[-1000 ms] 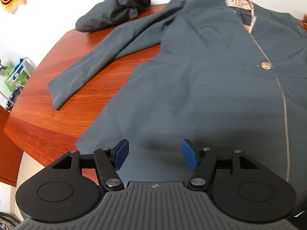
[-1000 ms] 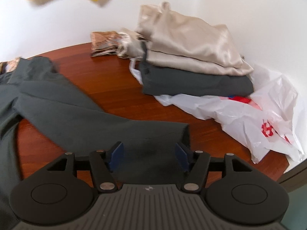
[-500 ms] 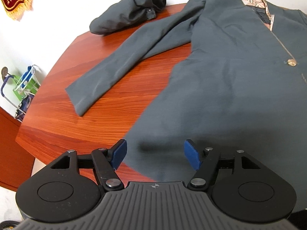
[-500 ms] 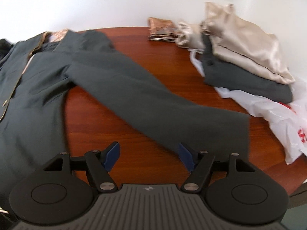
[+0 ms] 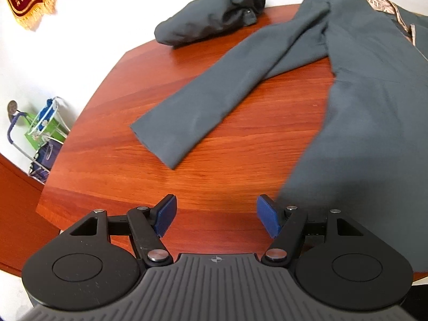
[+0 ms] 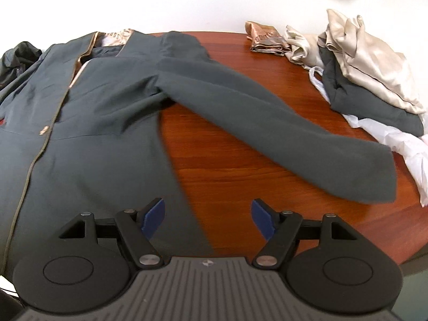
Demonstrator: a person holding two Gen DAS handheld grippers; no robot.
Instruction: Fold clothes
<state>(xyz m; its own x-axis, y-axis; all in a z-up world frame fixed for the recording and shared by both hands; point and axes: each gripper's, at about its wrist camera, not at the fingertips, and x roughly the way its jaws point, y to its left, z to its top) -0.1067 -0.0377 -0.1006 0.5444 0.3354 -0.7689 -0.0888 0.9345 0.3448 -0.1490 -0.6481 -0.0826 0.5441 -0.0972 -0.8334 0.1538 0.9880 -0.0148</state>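
Observation:
A dark grey jacket (image 6: 93, 133) with gold trim lies spread flat on a red-brown wooden table (image 5: 128, 144). Its one sleeve (image 5: 227, 91) stretches toward the table's left edge; its other sleeve (image 6: 281, 133) stretches to the right. My left gripper (image 5: 216, 214) is open and empty, above bare wood beside the jacket's lower left hem (image 5: 347, 176). My right gripper (image 6: 207, 218) is open and empty, above the jacket's lower right hem, with the right sleeve cuff ahead to the right.
A bundled dark garment (image 5: 211, 16) lies at the table's far left. A stack of folded beige and grey clothes (image 6: 369, 72) rests on a white plastic bag (image 6: 406, 149) at the right. A small patterned folded cloth (image 6: 267, 37) lies at the back.
Both grippers have swung outward and back: the left view shifted left from over the jacket body to bare wood, the right view shifted left from the folded stack to the jacket's hem.

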